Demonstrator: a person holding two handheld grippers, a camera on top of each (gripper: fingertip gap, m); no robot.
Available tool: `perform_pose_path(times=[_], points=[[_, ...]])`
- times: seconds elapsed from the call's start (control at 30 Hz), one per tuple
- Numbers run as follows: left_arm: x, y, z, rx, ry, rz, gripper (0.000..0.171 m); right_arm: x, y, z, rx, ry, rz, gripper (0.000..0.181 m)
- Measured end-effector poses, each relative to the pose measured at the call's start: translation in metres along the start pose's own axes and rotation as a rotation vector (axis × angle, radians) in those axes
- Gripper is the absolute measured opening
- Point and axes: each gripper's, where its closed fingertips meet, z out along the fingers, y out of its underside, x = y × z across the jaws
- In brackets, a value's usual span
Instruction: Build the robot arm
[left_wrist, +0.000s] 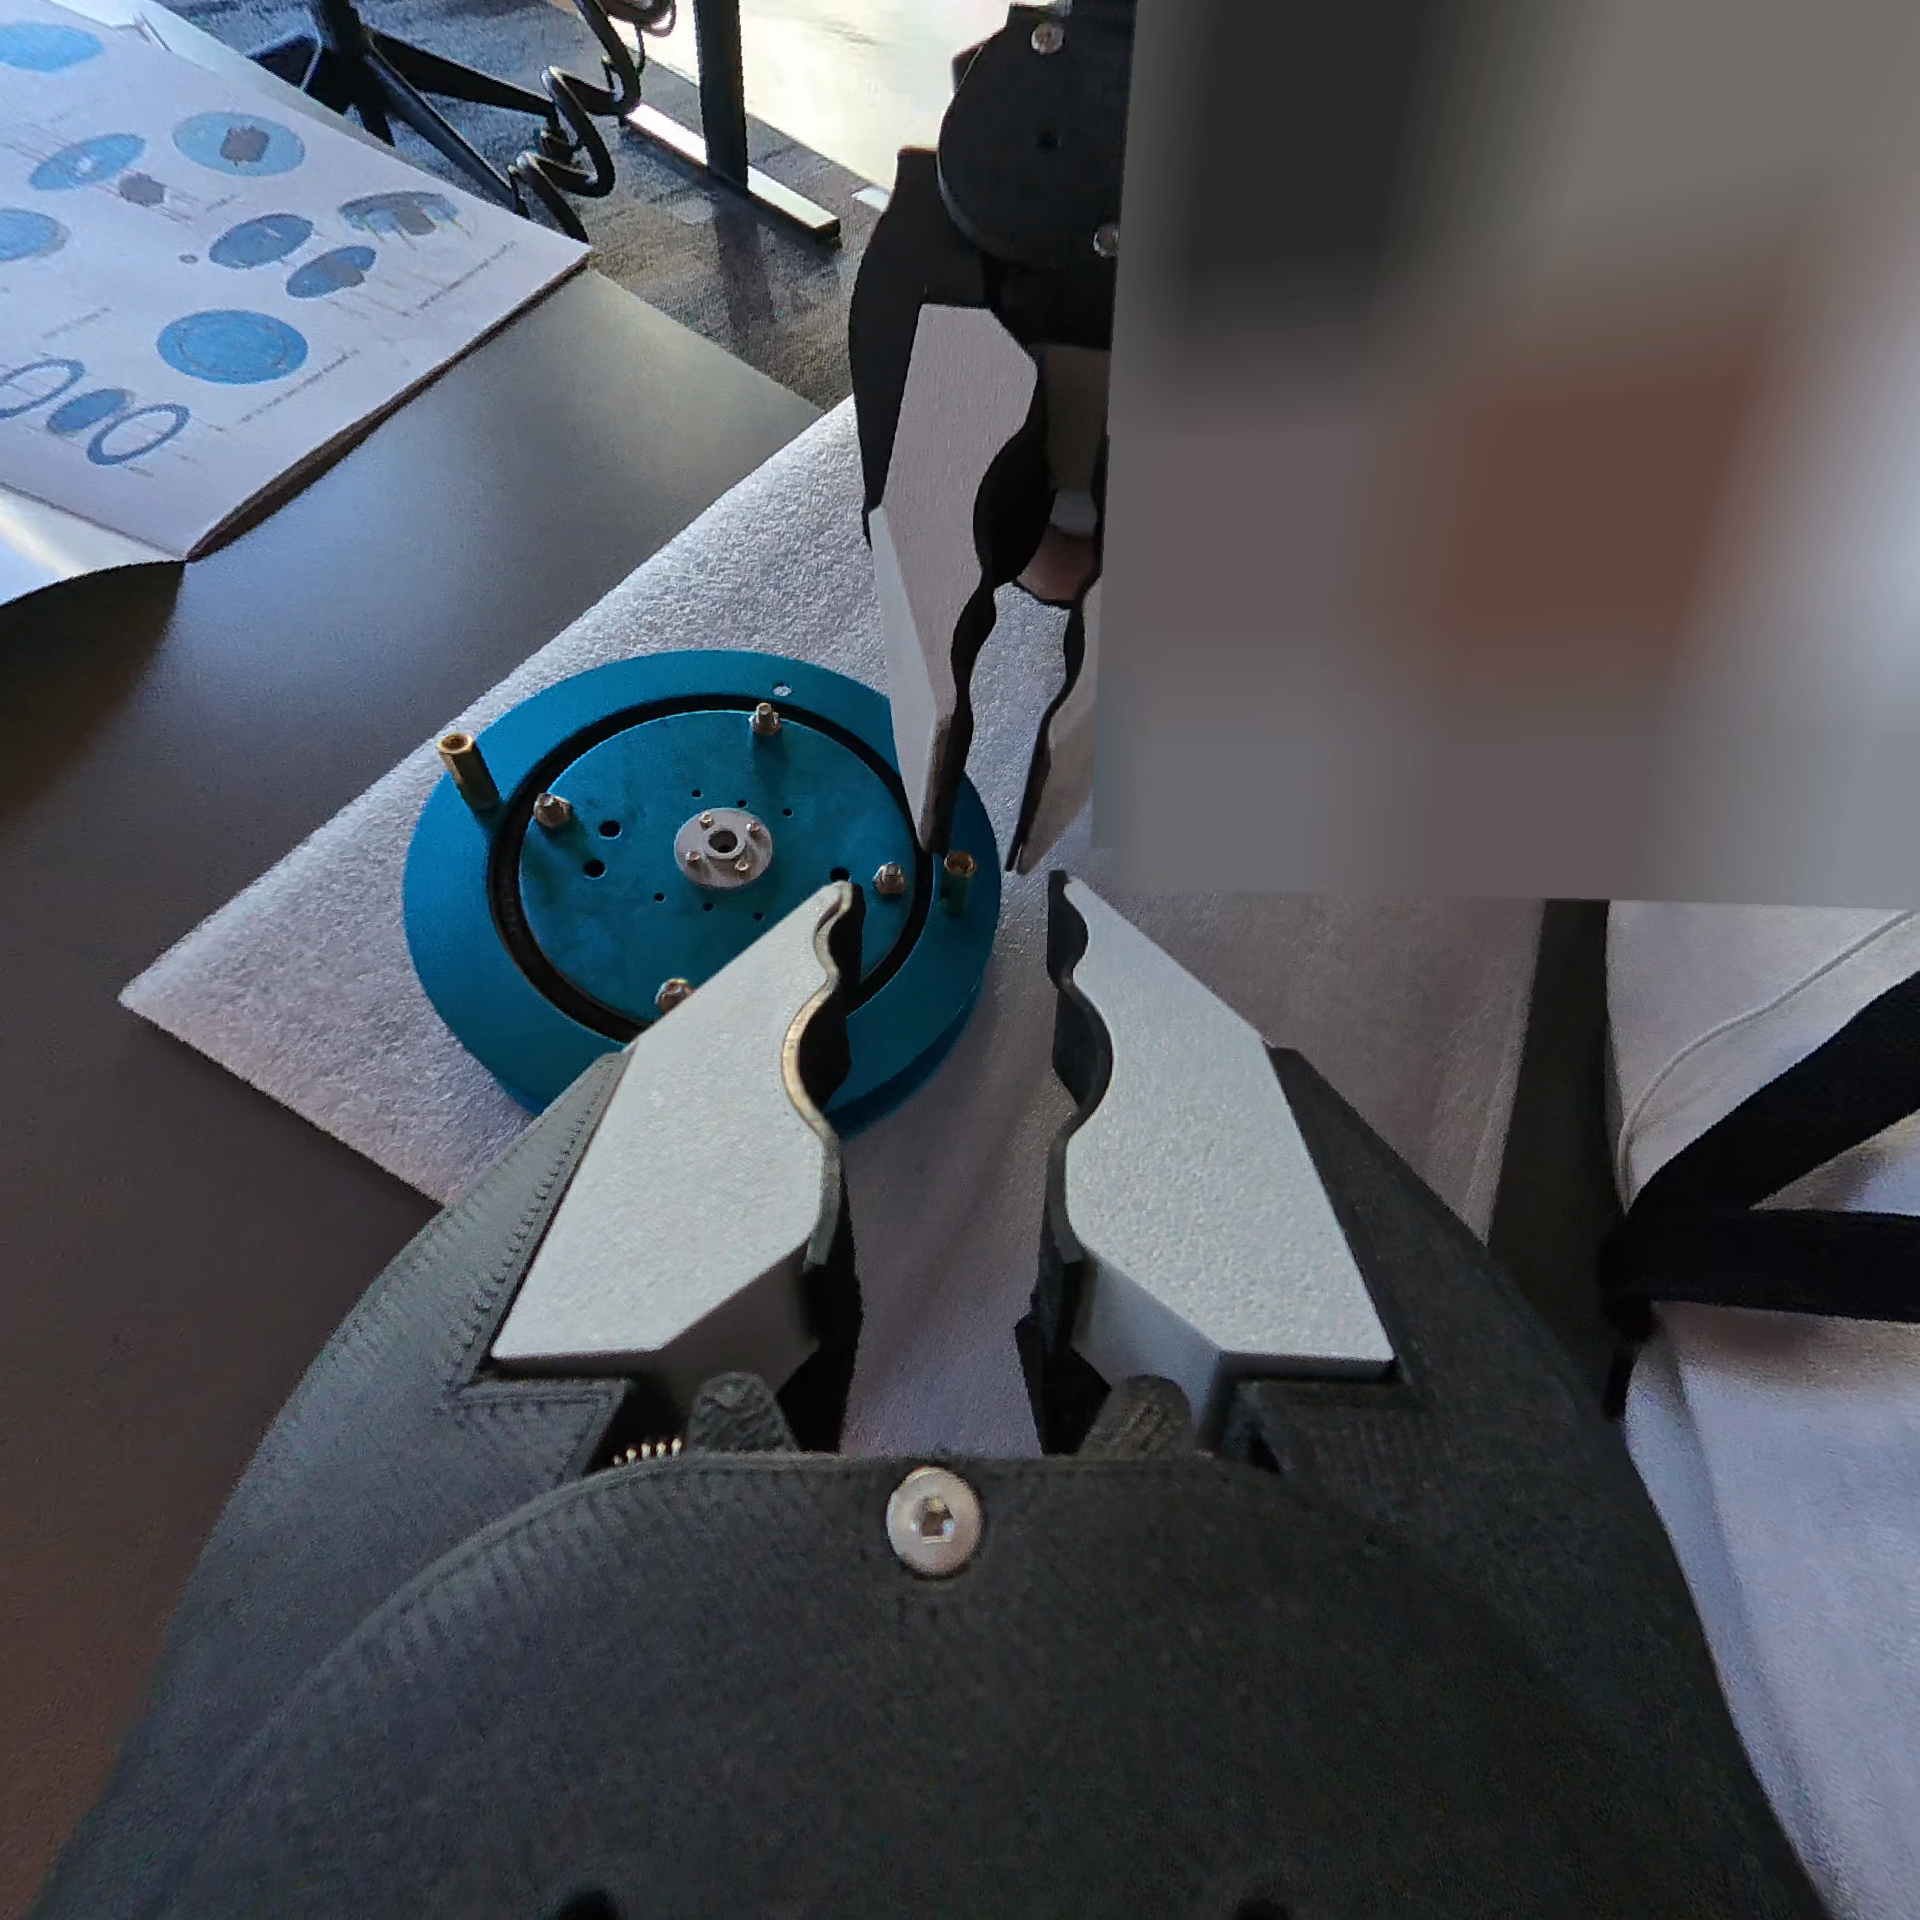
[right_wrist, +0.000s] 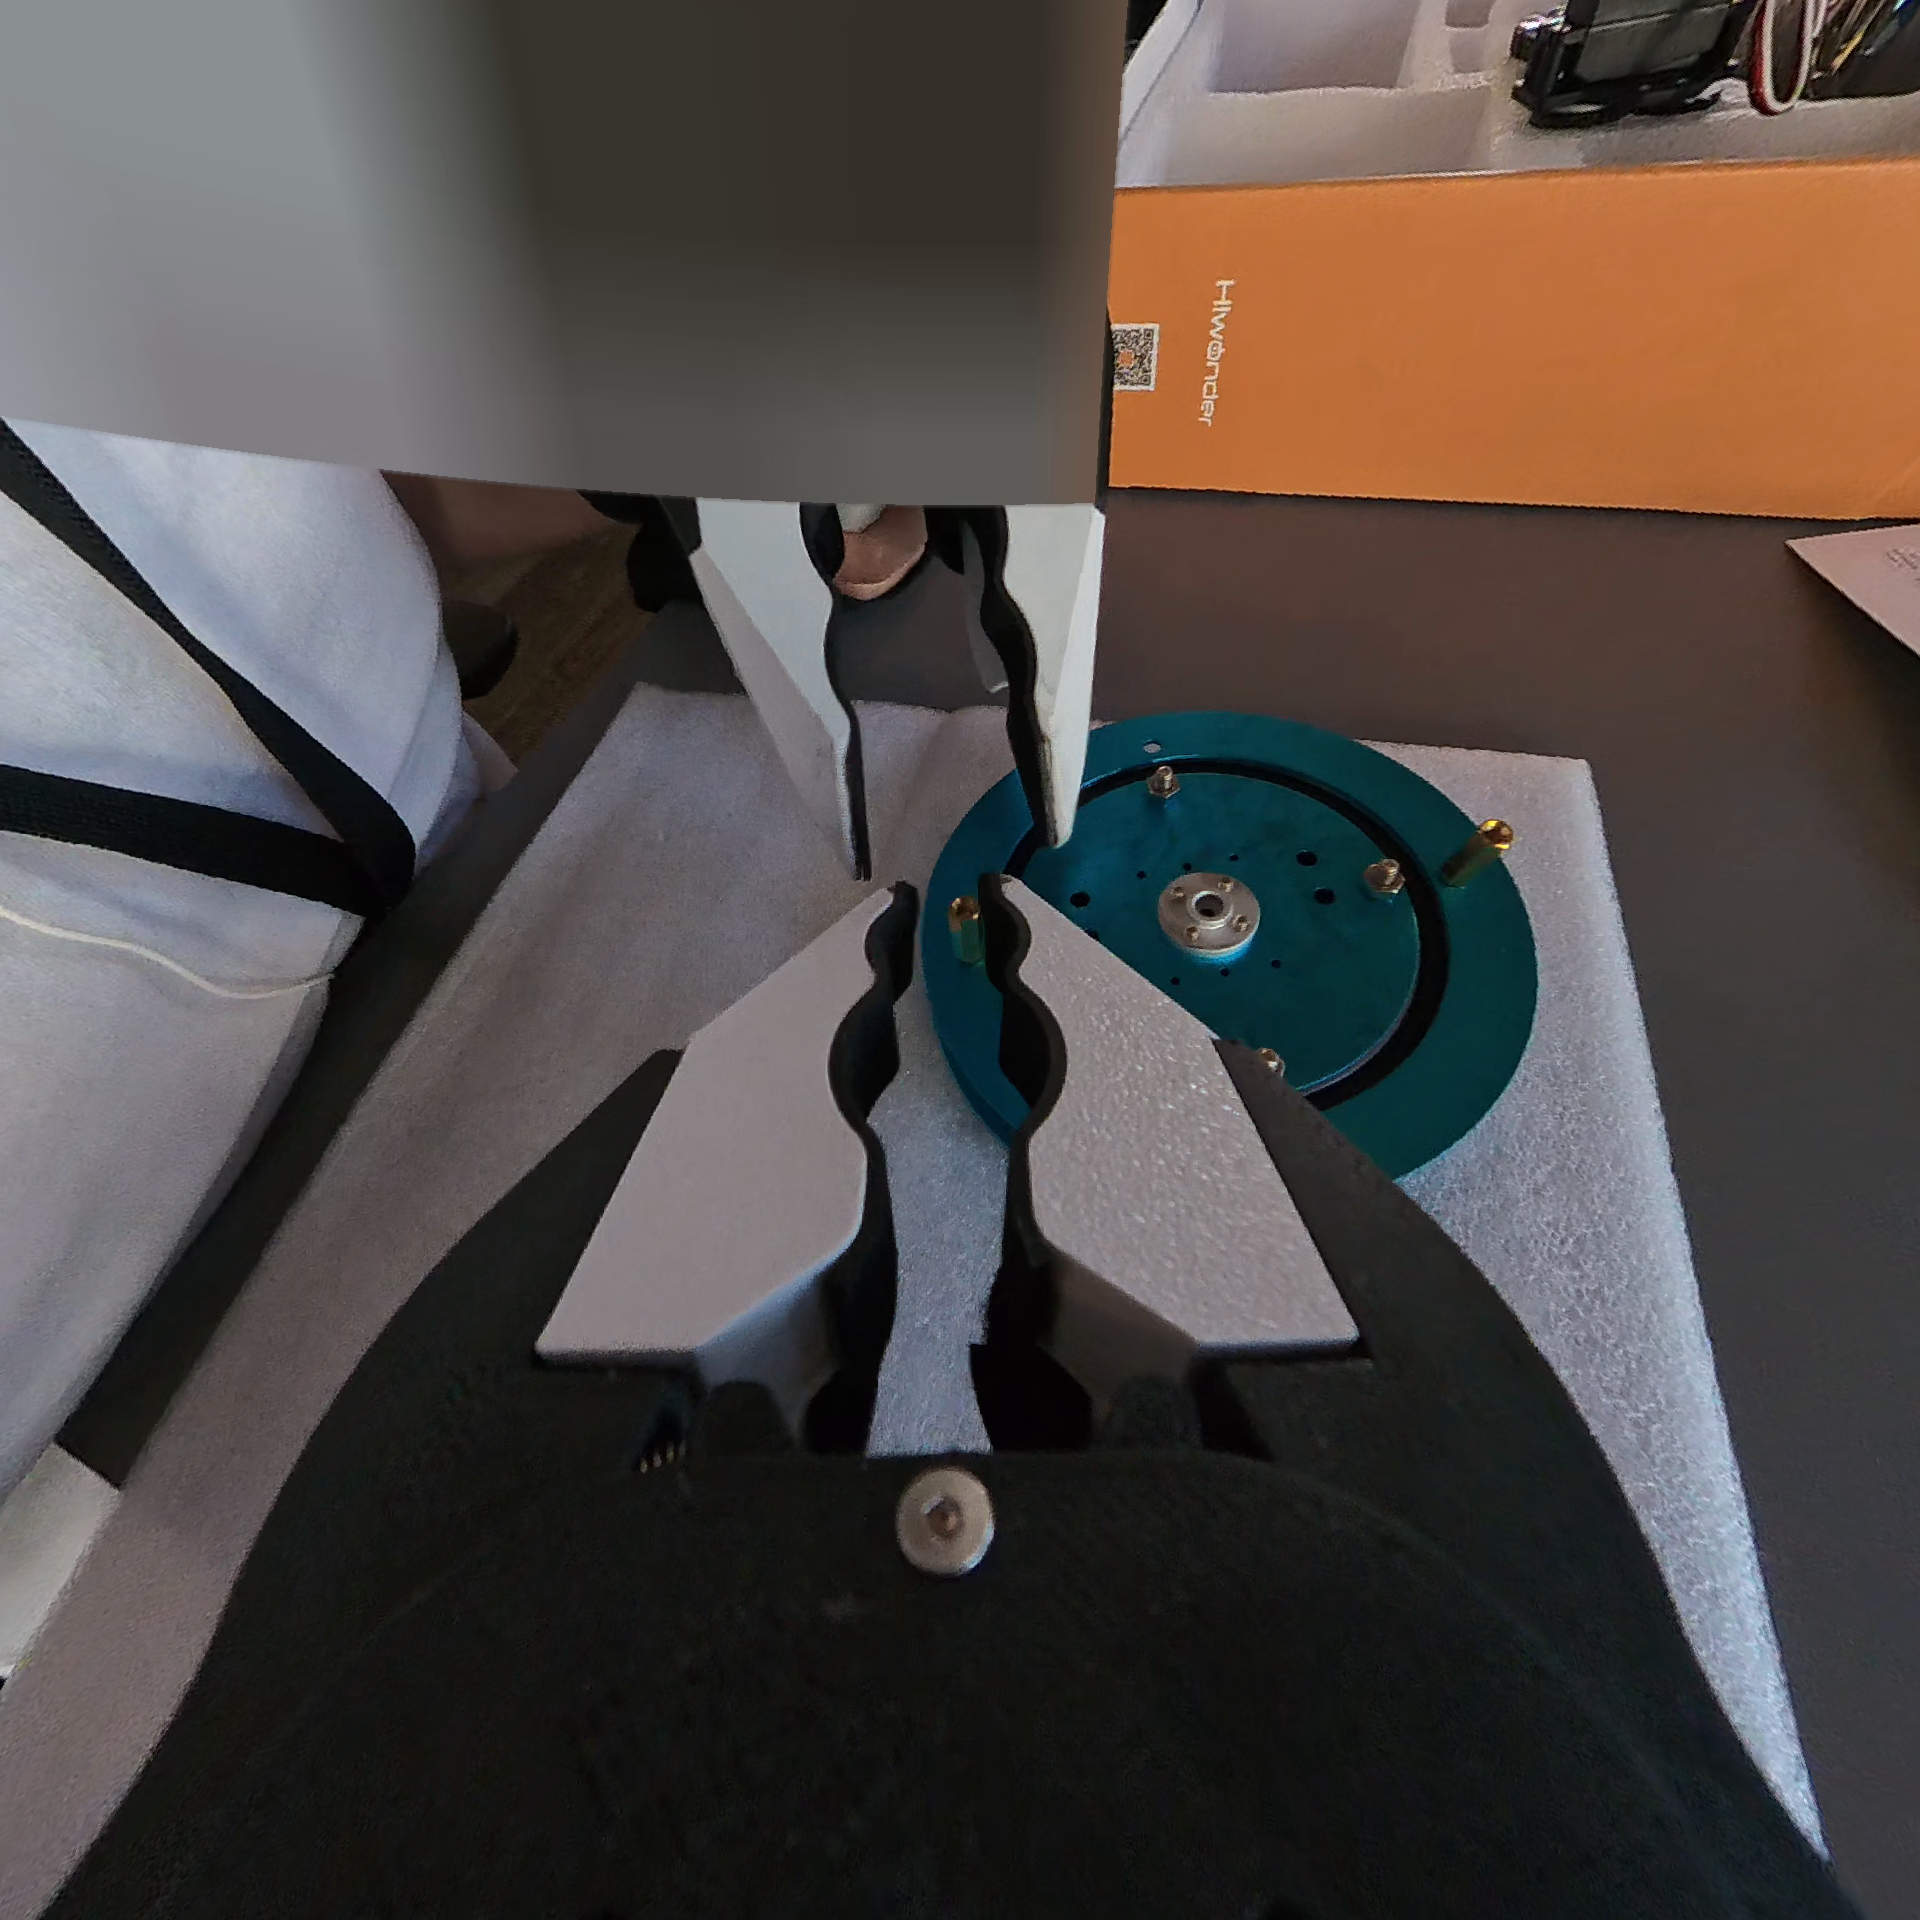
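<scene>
On a sheet of white foam (right_wrist: 1507, 1299) spread over the dark table (left_wrist: 312, 727) sits a blue round plate (right_wrist: 1475, 987), lying flat, with an inner blue disc ringed by a black groove and a small silver hub (right_wrist: 1208, 910) at its centre; the soft sheet looks meant to keep the metal off the tabletop and stop it sliding. Short brass nuts stand around the inner disc, and two taller brass standoffs rise from the outer ring, one at the far edge (right_wrist: 1481, 850) and one at the near edge (right_wrist: 965, 928). Both grippers crowd that nearer standoff. The right gripper (right_wrist: 945, 888) has its jaws parted by a narrow gap with nothing between them, its tips level with the standoff and just beside it, as if lined up on that post; whether a tip touches it I cannot tell. The left gripper (left_wrist: 951, 888) is spread wider, also empty, its tips over the plate's edge next to the same standoff (left_wrist: 957, 876), seemingly placed to steady that side. Each one shows in the other's view, coming down steeply from above. Behind them is a person in a white top with black straps (left_wrist: 1766, 1195). Farther out lie an open booklet with blue diagrams (left_wrist: 208, 291) on one side and an orange box (right_wrist: 1507, 343) holding white foam trays on the other, close enough to reach.
</scene>
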Motion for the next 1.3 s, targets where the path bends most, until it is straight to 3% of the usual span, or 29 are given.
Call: perform_pose_path(times=[0.13, 0.67, 0.83, 1.07, 1.2, 1.3], points=[[-0.006, 0.002, 0.005, -0.018, -0.047, 0.012, 0.035, 0.000, 0.005, 0.000, 0.001, -0.011, 0.013, 0.020], [-0.022, 0.010, 0.005, -0.060, -0.134, -0.004, 0.038, -0.006, 0.010, 0.000, -0.036, -0.003, 0.000, 0.021], [-0.015, 0.004, 0.004, -0.028, -0.094, -0.026, 0.040, -0.004, 0.007, 0.001, -0.020, 0.009, 0.009, 0.026], [-0.027, 0.009, 0.002, -0.055, -0.155, -0.026, 0.035, -0.008, 0.012, 0.000, -0.052, 0.010, 0.015, 0.026], [-0.017, 0.001, 0.000, -0.020, -0.092, -0.057, 0.043, -0.006, 0.007, -0.002, -0.019, 0.021, 0.032, 0.025], [-0.016, 0.002, 0.005, -0.042, -0.121, -0.020, 0.044, -0.003, 0.008, 0.000, -0.025, 0.026, 0.042, 0.024]])
